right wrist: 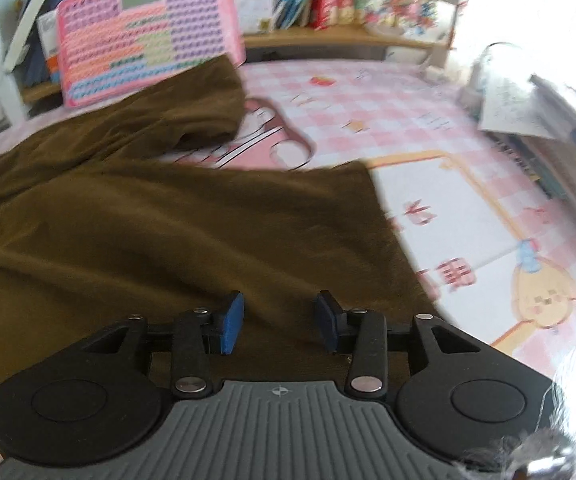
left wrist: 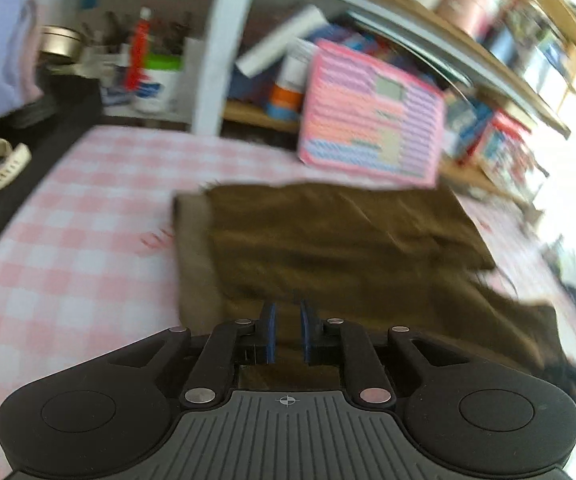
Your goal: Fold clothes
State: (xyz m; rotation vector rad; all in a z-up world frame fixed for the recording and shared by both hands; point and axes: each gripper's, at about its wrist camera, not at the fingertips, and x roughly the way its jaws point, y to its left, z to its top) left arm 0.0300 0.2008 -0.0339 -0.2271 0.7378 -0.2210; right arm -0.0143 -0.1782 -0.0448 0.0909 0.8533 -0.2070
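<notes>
Your left claw [left wrist: 287, 330] is narrow, right claw [right wrist: 279, 322] wider, both empty. Brown shirt [right wrist: 159, 232] lies on the counter [right wrist: 428, 128], sleeve [right wrist: 207, 100] at 11 o'clock unfolded. Folding looks barely begun.

Both views are lit by strong daylight that is blown out to white along the right edge, where the pink-and-white checked cloth covering the bench [right wrist: 368, 92] is washed pale and glare smears the lower right corner of the right wrist view. Motion blur is spread over nearly everything beyond the black tool bodies, so the cluttered wooden shelves [left wrist: 488, 40] and the pink plastic keyboard toy [left wrist: 372, 116] are smeared, more heavily in the left wrist view. Straight lines are bowed by the fisheye lens towards the rims, and the dark olive-brown cloth garment [right wrist: 147, 220] is rendered dim, with soft shadows in its folds.
</notes>
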